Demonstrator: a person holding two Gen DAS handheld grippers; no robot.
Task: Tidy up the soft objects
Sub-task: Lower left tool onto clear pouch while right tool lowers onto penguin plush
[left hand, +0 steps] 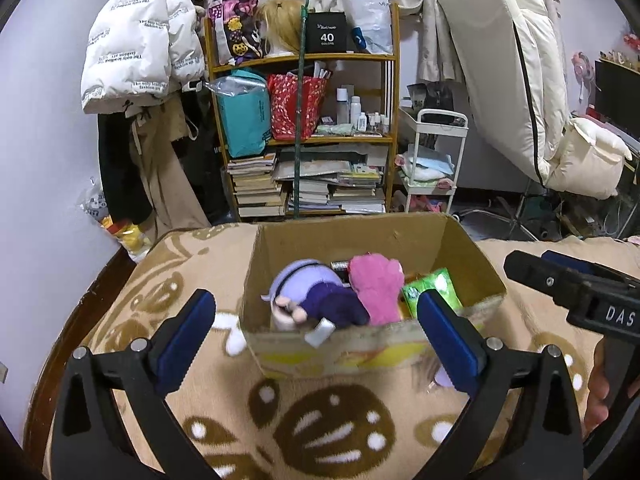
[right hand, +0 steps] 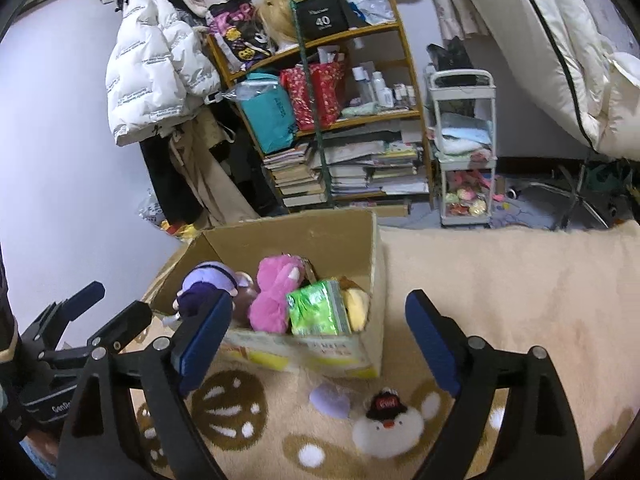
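**Box filled, two toys left on the blanket**

A beige patterned fleece blanket (right hand: 500, 280) carries an open cardboard box (right hand: 320, 240) holding a pink plush toy (right hand: 276, 296), a purple-haired doll (left hand: 316, 296) and a green tissue pack (right hand: 318, 308). Before it lie a white plush chick (right hand: 386, 426) and a lilac pad (right hand: 330, 400). The left gripper (left hand: 316, 332) and right gripper (right hand: 318, 340) both gape, empty.

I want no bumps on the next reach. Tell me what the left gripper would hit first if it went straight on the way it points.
Probably the near wall of the cardboard box, just ahead of the open left gripper. Above that rim lies the purple doll. Depth is unclear, so the blanket might come first.
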